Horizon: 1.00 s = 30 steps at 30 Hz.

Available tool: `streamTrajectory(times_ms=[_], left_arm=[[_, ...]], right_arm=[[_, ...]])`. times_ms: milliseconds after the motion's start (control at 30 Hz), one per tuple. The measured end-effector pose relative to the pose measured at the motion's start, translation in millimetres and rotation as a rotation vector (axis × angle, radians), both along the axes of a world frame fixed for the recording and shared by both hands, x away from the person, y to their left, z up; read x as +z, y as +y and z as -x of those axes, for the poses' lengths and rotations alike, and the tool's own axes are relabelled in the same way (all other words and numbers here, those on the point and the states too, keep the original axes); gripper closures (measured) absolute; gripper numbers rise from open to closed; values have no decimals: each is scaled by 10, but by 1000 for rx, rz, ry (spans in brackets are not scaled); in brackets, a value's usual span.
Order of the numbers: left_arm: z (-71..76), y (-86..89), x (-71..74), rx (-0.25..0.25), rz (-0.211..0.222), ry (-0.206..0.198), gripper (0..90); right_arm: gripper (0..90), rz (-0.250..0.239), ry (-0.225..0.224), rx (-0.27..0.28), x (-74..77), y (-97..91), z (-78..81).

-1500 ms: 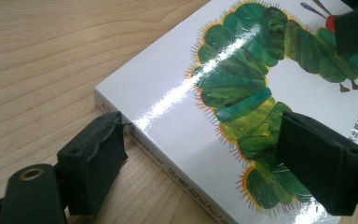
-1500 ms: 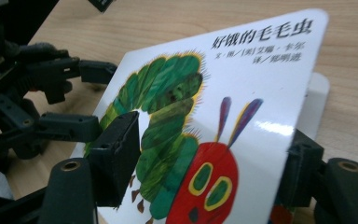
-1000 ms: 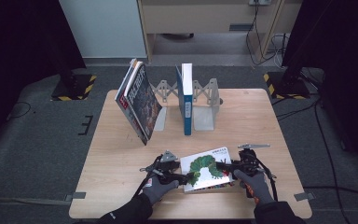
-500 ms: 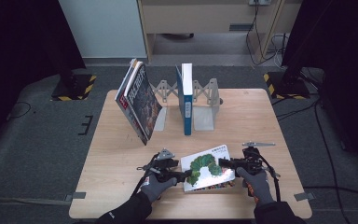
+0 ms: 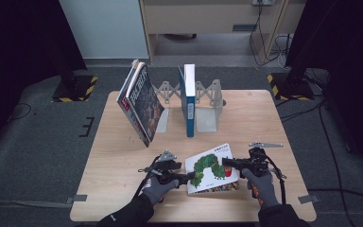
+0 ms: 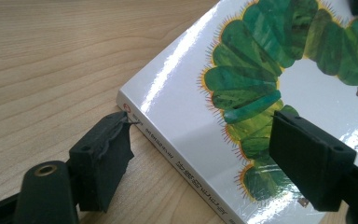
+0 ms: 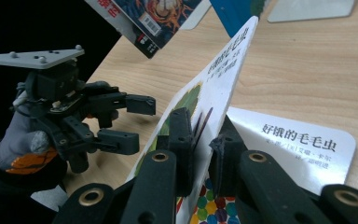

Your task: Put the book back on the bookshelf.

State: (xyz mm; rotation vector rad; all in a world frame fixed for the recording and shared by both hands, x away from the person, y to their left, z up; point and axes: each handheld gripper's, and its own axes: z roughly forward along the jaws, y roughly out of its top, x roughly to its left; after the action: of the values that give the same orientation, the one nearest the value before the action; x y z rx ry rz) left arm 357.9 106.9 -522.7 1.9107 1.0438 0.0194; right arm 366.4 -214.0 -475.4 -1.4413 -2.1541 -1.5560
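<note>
The right gripper (image 7: 200, 154) has just closed its jaws onto the front cover of the caterpillar book (image 5: 212, 166) lying on the surface (image 5: 123, 165), lifting it open, while the left gripper (image 6: 200, 158) straddles the spine edge, jaws apart.

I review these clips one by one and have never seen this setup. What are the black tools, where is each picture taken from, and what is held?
A person in grey gloves holds hand-operated tongs in each hand. One picture looks down from above the wooden table; the other two come from cameras riding on each tool. On the table stand a blue book between metal bookends and leaning books beside them. In front lies a caterpillar picture book. The right tongs have just closed on its cover, lifting it off the page below. The left tongs stand open around the book's corner.
</note>
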Motion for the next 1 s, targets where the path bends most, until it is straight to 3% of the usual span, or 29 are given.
streamTrajectory(times_ms=[200,400,567,767,900,1000], left_arm=[[5,-11,-14,-13,-6,1,190],[-7,-22,-45,-29,25,22,154],[-65,-32,-122,-43,83,101,100],[-54,-97,-142,-71,81,69,36],[-53,-104,-137,-65,62,59,65],[-47,-106,-132,-62,42,45,94]], right_arm=[[831,-16,-60,37,62,4,36],[842,-31,-92,61,89,4,55],[843,-26,-97,64,90,-2,58],[841,-29,-91,61,80,-16,56],[811,23,-72,26,47,-26,50],[739,115,-71,-10,28,1,55]])
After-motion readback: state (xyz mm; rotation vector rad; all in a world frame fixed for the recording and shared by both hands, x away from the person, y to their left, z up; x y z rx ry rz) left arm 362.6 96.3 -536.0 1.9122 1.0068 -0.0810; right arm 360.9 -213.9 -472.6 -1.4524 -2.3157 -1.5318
